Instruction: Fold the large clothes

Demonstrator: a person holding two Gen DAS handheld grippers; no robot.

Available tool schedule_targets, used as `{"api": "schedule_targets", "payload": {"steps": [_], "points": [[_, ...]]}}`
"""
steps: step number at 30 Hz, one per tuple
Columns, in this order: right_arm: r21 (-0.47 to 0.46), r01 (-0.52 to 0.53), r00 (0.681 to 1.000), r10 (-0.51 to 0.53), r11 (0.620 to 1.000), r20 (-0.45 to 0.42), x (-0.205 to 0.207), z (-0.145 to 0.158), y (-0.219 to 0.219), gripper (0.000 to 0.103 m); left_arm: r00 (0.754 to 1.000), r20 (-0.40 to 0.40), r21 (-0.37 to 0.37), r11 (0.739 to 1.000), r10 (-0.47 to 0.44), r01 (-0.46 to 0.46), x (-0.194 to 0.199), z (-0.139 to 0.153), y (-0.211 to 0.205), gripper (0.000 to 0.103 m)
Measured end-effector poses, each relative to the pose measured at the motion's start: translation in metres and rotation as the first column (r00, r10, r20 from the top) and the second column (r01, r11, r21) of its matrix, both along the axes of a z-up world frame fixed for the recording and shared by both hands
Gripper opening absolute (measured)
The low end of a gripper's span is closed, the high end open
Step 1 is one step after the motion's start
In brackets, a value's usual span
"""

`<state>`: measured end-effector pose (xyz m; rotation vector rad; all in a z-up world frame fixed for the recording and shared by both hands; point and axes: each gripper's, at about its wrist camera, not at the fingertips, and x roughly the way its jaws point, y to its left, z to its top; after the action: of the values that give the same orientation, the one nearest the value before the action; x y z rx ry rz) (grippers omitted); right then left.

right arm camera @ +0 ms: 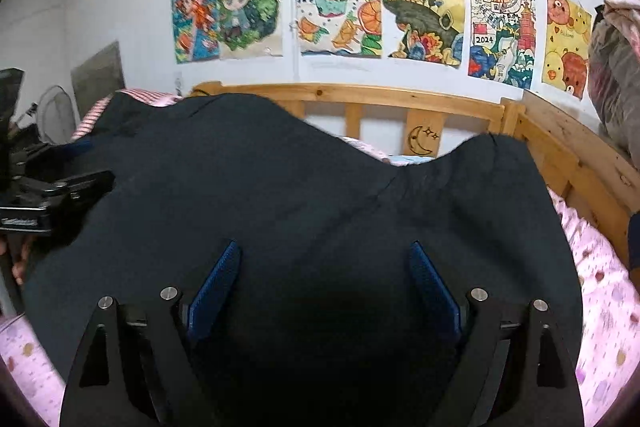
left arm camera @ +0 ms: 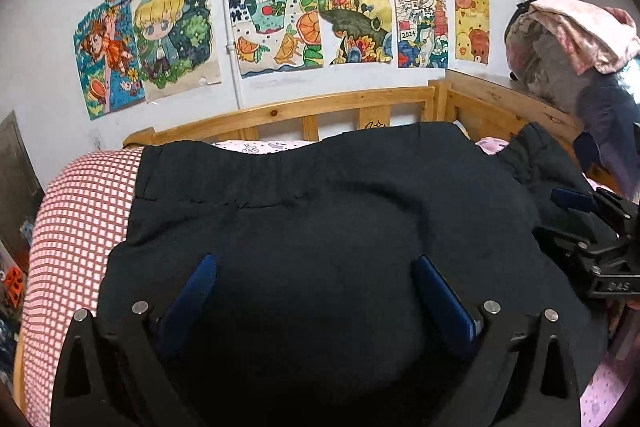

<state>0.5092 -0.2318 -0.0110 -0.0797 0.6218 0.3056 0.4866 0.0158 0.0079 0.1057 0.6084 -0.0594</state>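
Both your claws, left (left arm camera: 314,267) and right (right arm camera: 325,255), gape wide over the black pants (left arm camera: 320,195), grasping nothing, ready to fold.

A wooden-railed bed (right arm camera: 400,95) carries black trousers (left arm camera: 320,227) over pink bedding (right arm camera: 600,287).

Dark trousers (left arm camera: 320,227) flat across bed

Left gripper (left arm camera: 314,261) w/ black angular frame, blue textured pads (left arm camera: 200,285), silver round screws, right gripper (right arm camera: 324,251) same build, blue pads (right arm camera: 218,283)
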Motion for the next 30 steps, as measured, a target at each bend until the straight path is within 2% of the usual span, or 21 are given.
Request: {"api": "schedule_targets", "payload": {"steps": [5,9,12,15,21,30], "points": [[0.012,0.042,0.997,-0.042,0.999,-0.066,0.035,-0.005,-0.004,0.083,0.997,-0.07,-0.034,0.999,0.031,-0.034,0.029,-0.003,0.005,0.103],[0.018,0.073,0.991,-0.07,0.997,-0.118,0.059,-0.017,-0.009,0.083,0.986,-0.14,-0.018,0.995,0.091,-0.095,0.053,-0.01,0.008,0.103],[0.054,0.082,0.984,-0.073,0.995,-0.162,0.071,-0.029,-0.014,0.087,0.974,-0.207,-0.018,0.995,0.089,-0.095,0.069,-0.02,0.009,0.103],[0.088,0.084,0.979,-0.065,0.993,-0.191,0.077,-0.043,-0.015,0.089,0.967,-0.24,-0.032,0.995,0.087,-0.097,0.077,-0.028,0.011,0.103],[0.115,0.08,0.972,-0.052,0.99,-0.228,0.088,-0.062,-0.012,0.092,0.963,-0.258,-0.053,0.994,0.08,-0.097,0.082,-0.041,0.015,0.103],[0.118,0.082,0.972,-0.053,0.99,-0.23,0.086,-0.068,-0.01,0.093,0.97,-0.234,-0.08,0.993,0.071,-0.092,0.079,-0.047,0.018,0.103]]}}
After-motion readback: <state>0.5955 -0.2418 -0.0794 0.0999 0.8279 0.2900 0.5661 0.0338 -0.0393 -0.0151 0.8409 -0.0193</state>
